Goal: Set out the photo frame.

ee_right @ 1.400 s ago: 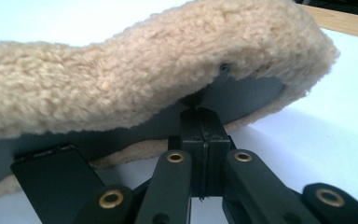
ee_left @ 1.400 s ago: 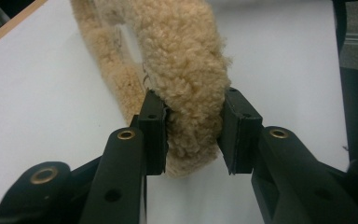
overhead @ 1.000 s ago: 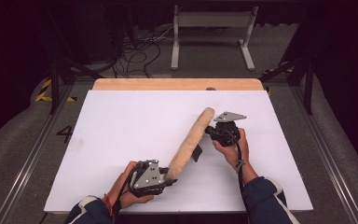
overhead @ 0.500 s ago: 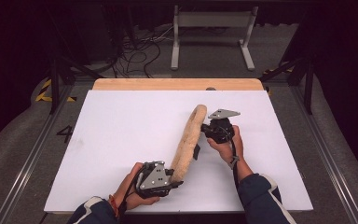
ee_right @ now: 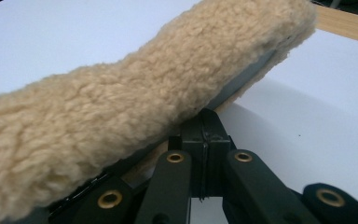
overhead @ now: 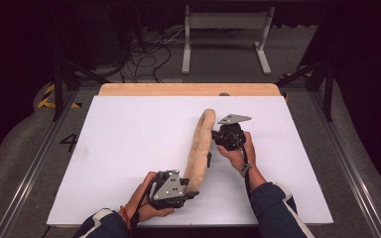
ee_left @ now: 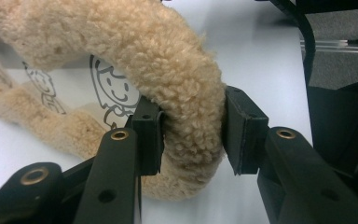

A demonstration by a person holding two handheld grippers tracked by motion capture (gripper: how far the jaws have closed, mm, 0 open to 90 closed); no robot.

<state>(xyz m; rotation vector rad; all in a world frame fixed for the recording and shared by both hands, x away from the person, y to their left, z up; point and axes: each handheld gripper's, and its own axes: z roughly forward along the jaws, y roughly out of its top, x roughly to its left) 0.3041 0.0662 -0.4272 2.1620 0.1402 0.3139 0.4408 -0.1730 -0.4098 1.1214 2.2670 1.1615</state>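
Note:
A long tan fleece pad stretches over the white tabletop from near the front edge toward the far side, bending slightly. My left gripper is shut on its near end; in the left gripper view the jaws squeeze the thick fleece, and a white lining printed with cartoon figures shows inside the fold. My right gripper holds the pad's right edge about halfway along. In the right gripper view its jaws are pressed together on a thin edge under the fleece.
A wooden strip runs along the table's far edge. Beyond it, a metal stand and loose cables sit on the dark floor. Rails run along both sides of the table.
The pad's far end has swung left, so the pad points more straight away from me. The right gripper moved left with it and the left gripper shifted slightly right. Both stay shut.

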